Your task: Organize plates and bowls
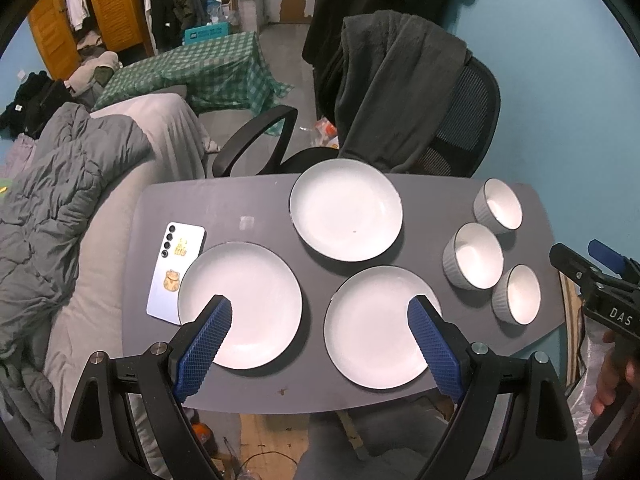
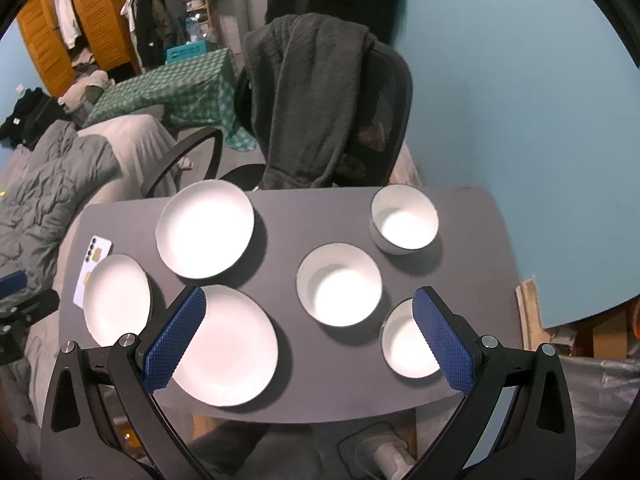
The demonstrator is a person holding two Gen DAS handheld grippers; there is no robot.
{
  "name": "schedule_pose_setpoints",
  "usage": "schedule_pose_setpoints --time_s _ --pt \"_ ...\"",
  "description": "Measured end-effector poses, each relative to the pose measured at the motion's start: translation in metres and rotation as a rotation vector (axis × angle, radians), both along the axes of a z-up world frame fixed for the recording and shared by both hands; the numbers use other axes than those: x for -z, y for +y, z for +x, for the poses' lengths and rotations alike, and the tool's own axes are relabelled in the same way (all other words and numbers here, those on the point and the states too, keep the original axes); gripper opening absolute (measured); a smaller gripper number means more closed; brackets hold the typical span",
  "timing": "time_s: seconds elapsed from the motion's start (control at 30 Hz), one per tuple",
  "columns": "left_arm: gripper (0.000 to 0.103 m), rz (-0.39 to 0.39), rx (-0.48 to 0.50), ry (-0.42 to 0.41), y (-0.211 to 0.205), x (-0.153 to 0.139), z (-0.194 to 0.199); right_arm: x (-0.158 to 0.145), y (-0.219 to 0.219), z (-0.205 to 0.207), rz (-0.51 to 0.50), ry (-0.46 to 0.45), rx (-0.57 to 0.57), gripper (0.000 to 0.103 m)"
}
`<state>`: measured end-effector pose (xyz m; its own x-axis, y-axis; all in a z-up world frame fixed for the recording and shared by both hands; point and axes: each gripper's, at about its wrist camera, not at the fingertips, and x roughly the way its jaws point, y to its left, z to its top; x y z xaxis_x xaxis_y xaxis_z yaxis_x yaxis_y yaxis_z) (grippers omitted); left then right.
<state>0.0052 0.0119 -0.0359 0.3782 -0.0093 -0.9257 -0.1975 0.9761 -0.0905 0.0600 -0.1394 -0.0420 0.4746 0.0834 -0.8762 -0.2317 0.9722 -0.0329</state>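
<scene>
At the bottom of each wrist view we see our own tools: the left gripper point(image 1: 320, 316) and the right gripper point(image 2: 308, 308) both hover above the near edge with jaws spread wide, holding nothing. Below them lies the grey table point(image 1: 260, 396), matte and rounded at the corners.

In the left view, two plates sit low in the frame, the left plate point(image 1: 240, 304) just beside the near plate point(image 1: 380, 326), and the far plate point(image 1: 346, 210) lies above them at centre. A phone point(image 1: 176, 272) lies face down at the table's left, its edge under the left plate. Three ribbed bowls line the right side: the near bowl point(image 1: 518, 294), the middle bowl point(image 1: 476, 256) and the far bowl point(image 1: 500, 206), close together.

Beyond the table stands an office chair point(image 1: 468, 120) draped with a dark garment point(image 1: 392, 92). Farther back, in the upper left, we see a bed with a grey quilt point(image 1: 68, 184), a green checked cloth point(image 1: 200, 72) and orange wardrobe doors point(image 1: 108, 4), against blue walls point(image 1: 560, 80).
</scene>
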Motion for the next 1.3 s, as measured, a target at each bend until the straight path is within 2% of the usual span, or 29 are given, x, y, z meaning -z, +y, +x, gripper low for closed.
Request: schedule_pose_setpoints --time_s 0.23,0.5,0.77,0.97,1.13,1.2,1.27,1.3 --pt "0.091 0.014 0.012 0.010 0.000 0.017 -0.001 0.023 0.006 0.001 0.025 0.047 -0.038 0.101" --pt "0.091 0.007 0.056 0.044 -0.002 0.052 0.003 0.061 0.012 -0.003 0.025 0.113 -0.074 0.101" --pt "0.091 0.012 0.155 0.061 -0.008 0.093 0.013 0.107 0.015 -0.013 0.003 0.181 -0.124 0.101" --pt "0.091 0.022 0.248 0.090 -0.019 0.120 0.028 0.146 0.013 -0.010 0.033 0.271 -0.097 0.100" --pt "0.089 0.035 0.321 0.116 -0.029 0.143 0.037 0.168 0.009 -0.009 0.070 0.328 -0.089 0.095" --pt "0.081 0.034 0.337 0.139 -0.032 0.152 0.040 0.177 0.007 -0.009 0.068 0.344 -0.088 0.091" --pt "0.080 0.028 0.343 0.165 -0.034 0.162 0.043 0.185 0.005 -0.010 0.061 0.357 -0.084 0.082" --pt "0.078 0.025 0.345 0.172 -0.035 0.165 0.044 0.188 0.004 -0.010 0.059 0.366 -0.081 0.082"
